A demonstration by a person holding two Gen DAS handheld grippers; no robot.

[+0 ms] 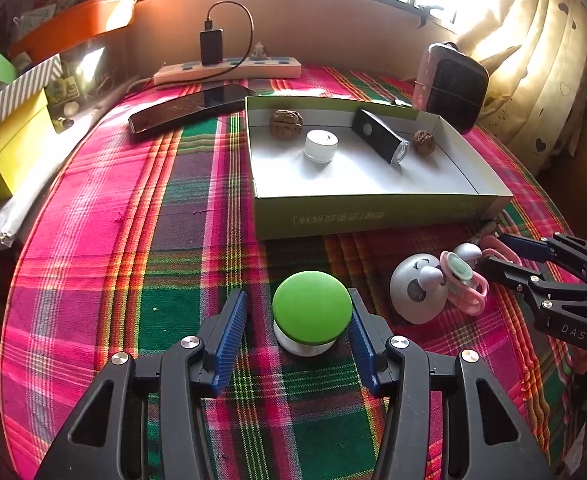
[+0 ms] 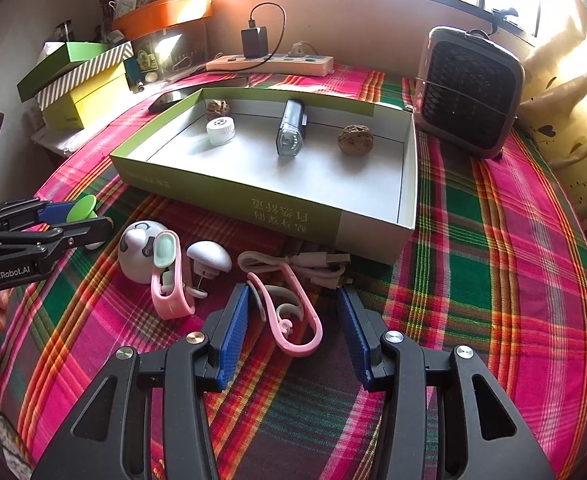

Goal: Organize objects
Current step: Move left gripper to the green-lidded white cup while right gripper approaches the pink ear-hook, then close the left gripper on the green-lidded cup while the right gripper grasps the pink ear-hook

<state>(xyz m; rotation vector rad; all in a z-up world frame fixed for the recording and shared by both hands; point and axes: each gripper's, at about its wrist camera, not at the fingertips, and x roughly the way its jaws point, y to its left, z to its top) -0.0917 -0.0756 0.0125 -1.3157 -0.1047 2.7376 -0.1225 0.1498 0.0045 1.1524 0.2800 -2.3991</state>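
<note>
Mushroom-shaped green cap (image 1: 312, 308) on its white base stands upright on the plaid cloth (image 1: 133, 240), straight ahead at twelve o'clock from my left gripper (image 1: 297, 336); it sits between the two blue pads (image 1: 229, 340), the right pad at or almost at the cap's edge, the left pad clearly apart from it, so I read the jaws as released, not clenched; the cap is round, so no axis matters, only centring before I close.

Box (image 1: 373, 208) lies at one o'clock beyond the cap, already holding two walnuts (image 1: 286, 121), a white jar (image 1: 321, 146) and a black light (image 1: 381, 142); I judge the cap goes there next, and my left hand is the nearer one.

My right gripper (image 2: 293, 332) straddles a pink ear hook (image 2: 293, 320) on the cloth, its long axis running roughly toward twelve o'clock, in line with the fingers; both pads stand apart from it, so those jaws are released too; the cable (image 2: 313, 268) lies just beyond, at twelve o'clock, before the box wall.
</note>
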